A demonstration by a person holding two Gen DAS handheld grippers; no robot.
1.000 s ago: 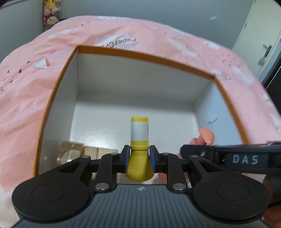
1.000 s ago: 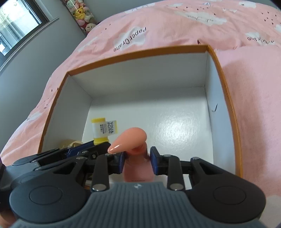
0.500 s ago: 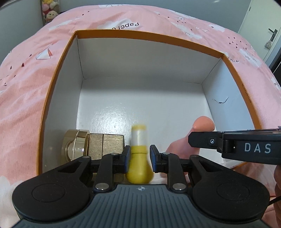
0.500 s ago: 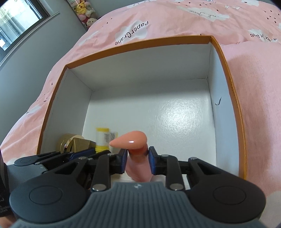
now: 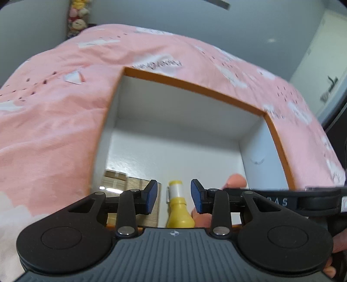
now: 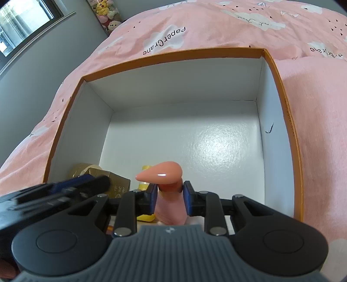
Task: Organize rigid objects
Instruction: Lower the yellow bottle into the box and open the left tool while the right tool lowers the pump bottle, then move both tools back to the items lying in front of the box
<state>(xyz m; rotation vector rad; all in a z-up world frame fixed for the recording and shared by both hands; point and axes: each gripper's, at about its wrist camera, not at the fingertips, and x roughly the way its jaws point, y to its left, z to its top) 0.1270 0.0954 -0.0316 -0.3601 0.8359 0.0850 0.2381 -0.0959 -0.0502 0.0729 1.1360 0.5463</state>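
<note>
The left gripper point(image 5: 173, 196) has just been opening: its 2 blue pads now stand apart on either side of the yellow bottle point(image 5: 179, 211), with a clear gap on each side, so nothing is pressed. The yellow bottle stands upright on the white floor of the box point(image 5: 188, 83), close to the near wall, its pale cap pointing up between and a little beyond the pads.

Just left of the bottle, in the near left corner of the box, lies a gold carton point(image 5: 130, 186) with a round gold lid point(image 6: 83, 171) at its far end, seen best from the right wrist view.

The right gripper point(image 6: 169, 195) is clamped on the neck of a pink bottle point(image 6: 170, 208), both pads touching it. The bottle's glossy pink spout point(image 6: 160, 172) juts out to the left above the pads. This bottle sits just right of the yellow one, near the front wall, low in the box; whether its base rests on the floor cannot be told.

The rest of the box floor, far and right, is bare white. The box has an orange rim and rests on a bed with a pink cover point(image 6: 314, 130) printed with white clouds. Soft toys point(image 6: 106, 15) sit by the far wall.
</note>
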